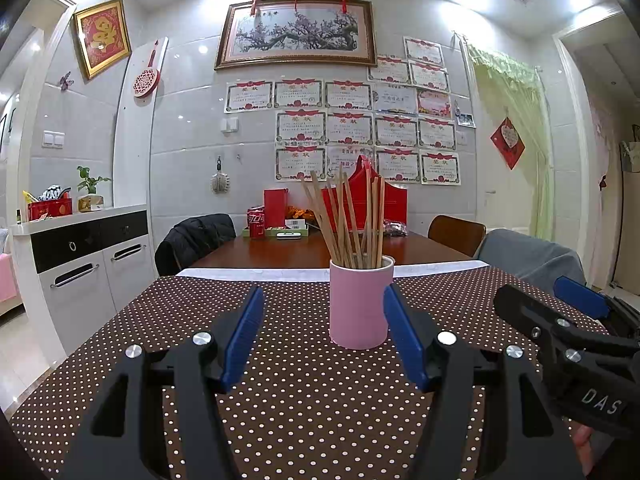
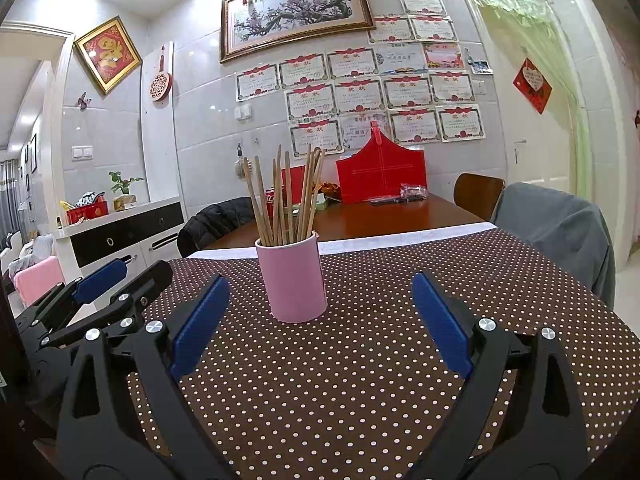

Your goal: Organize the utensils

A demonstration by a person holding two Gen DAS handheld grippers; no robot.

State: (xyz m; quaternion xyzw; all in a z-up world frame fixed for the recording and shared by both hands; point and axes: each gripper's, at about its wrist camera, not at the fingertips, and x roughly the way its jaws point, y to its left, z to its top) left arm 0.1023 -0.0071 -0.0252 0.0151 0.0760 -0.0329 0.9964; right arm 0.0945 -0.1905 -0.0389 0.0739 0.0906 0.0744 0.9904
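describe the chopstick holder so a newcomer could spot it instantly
Find the brown polka-dot tablecloth on the near table. Standing upright on it is a pink cup, the only thing on that cloth, bristling with wooden chopsticks.

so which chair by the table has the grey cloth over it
The chair on the right, nearest the polka-dot tablecloth. The chair across the table on the left carries a black jacket, and the brown wooden chair behind the grey one is bare.
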